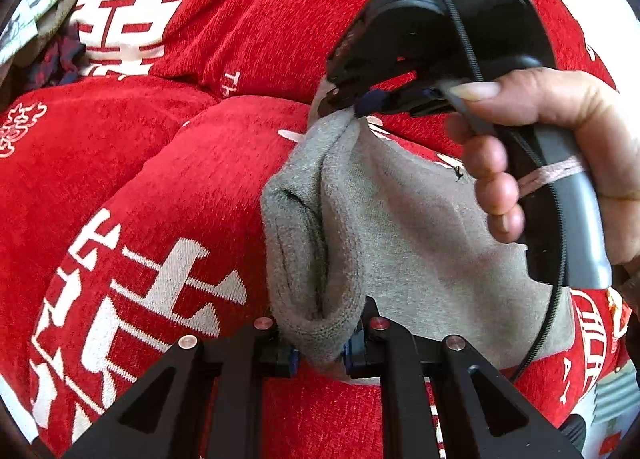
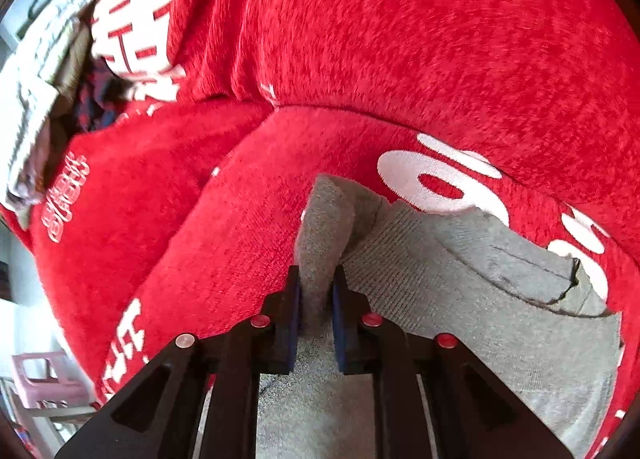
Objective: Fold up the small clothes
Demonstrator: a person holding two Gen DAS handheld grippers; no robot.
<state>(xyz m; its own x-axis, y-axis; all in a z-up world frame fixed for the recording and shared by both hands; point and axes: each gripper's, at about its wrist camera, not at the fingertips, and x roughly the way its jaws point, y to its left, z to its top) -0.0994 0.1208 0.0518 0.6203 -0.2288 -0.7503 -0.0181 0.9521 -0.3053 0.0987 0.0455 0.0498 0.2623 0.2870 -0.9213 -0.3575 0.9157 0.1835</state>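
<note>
We see the left tool (image 1: pixel 318 343) clamped on a bunched fold of the grey garment (image 1: pixel 400 231). The right tool (image 2: pixel 316 311), in a hand (image 1: pixel 560 147), pinches another fold. The garment lies on a red cover (image 1: pixel 168 179) with white characters.

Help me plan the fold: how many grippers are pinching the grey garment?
2. The left gripper pinches its near bunched edge; the right gripper pinches the far end of the grey garment.

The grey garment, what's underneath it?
Under the grey garment lies the red cover with white lettering, showing all around it. What the cloth hides beneath cannot be seen.
</note>
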